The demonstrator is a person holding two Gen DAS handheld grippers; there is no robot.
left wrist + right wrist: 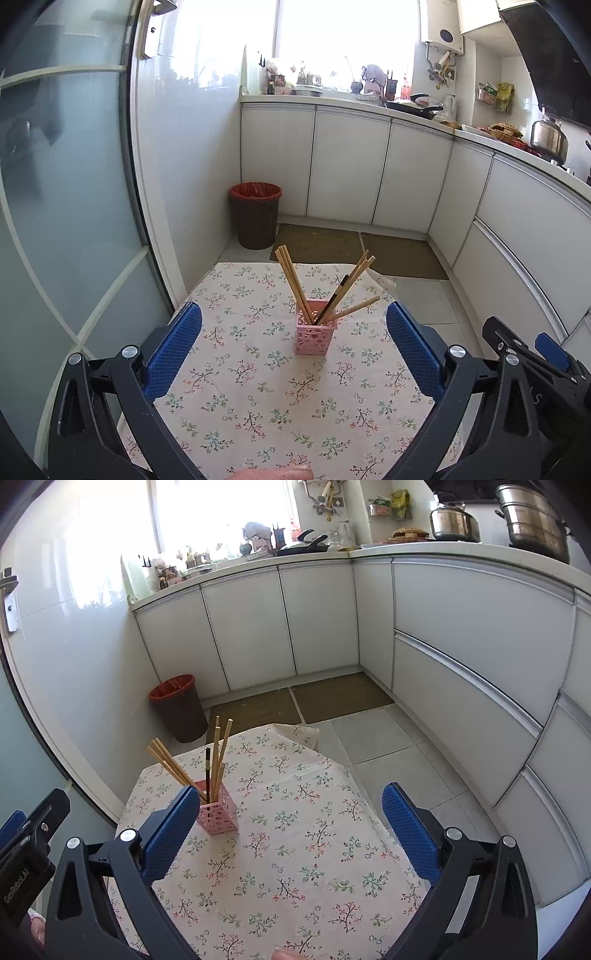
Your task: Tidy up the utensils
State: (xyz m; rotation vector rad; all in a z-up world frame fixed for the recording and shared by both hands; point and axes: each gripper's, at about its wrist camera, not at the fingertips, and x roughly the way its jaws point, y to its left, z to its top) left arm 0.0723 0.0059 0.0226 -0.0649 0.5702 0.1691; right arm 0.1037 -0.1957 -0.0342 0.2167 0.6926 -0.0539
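A pink perforated holder (316, 332) stands upright on the floral tablecloth (258, 406). Several wooden chopsticks (291, 280) and one dark chopstick (334, 295) lean out of it. My left gripper (293, 321) is open and empty, its blue pads wide apart, short of the holder. In the right wrist view the holder (218, 812) sits beside the left pad, with the chopsticks (218, 749) fanned above it. My right gripper (291, 805) is open and empty over the cloth (295, 867), to the right of the holder.
A dark bin with a red liner (255, 214) stands on the floor beyond the table. White cabinets (351, 166) run along the back and right. A frosted glass door (66, 184) is close on the left. Brown mats (317, 245) lie on the floor.
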